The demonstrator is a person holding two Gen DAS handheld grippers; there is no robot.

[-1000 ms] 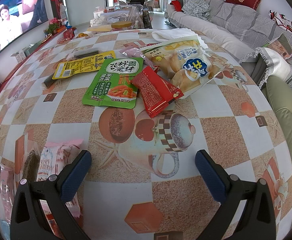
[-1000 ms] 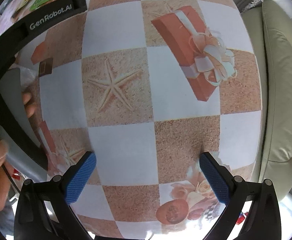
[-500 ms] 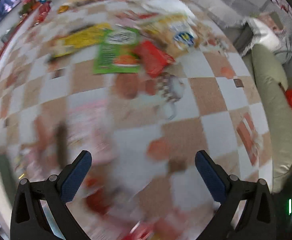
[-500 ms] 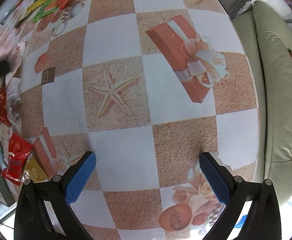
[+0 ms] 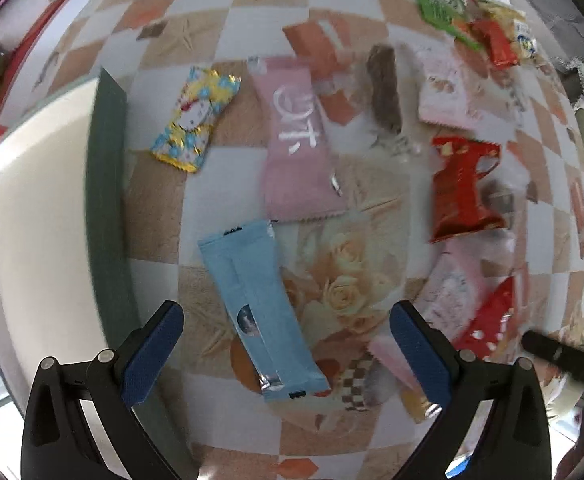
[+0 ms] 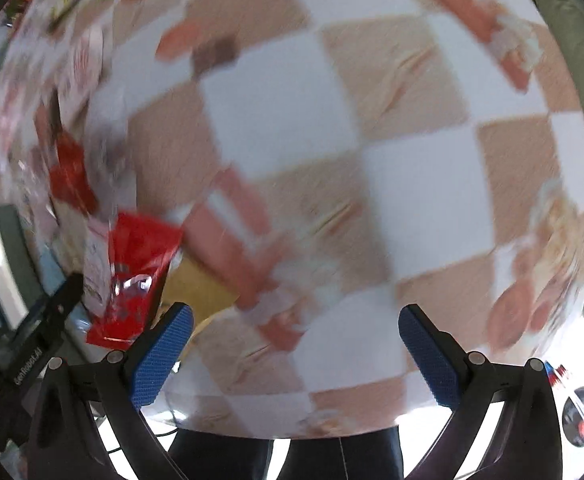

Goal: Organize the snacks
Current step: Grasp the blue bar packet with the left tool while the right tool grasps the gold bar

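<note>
The left hand-held gripper [image 5: 285, 354] is held wide open and empty above the desk [image 5: 372, 216]. Directly between and just ahead of its blue pads a light blue packet [image 5: 257, 306] is seen lying flat. Its long axis is set at a slant, from upper left to lower right in the left wrist view, so it lies neither along nor squarely across the line between the pads. A grasp across the narrow width is judged to call for a small turn of the wrist.

Beyond it, a pink packet [image 5: 298, 138] is noted, with a yellow and blue floral sweet [image 5: 195, 120] to its left and a red wrapper [image 5: 462, 188] to its right. A white box with a dark green rim [image 5: 105, 184] is seen at the left edge; it is judged the likely bin, though this cannot be confirmed. Green and red packets [image 5: 468, 20] lie farthest off.

The right hand-held gripper [image 6: 294, 354] is likewise spread open and empty over bare checked cloth; the view is blurred. A red packet [image 6: 135, 268] lies to its left. The left arm is judged the nearer to the blue packet.
</note>
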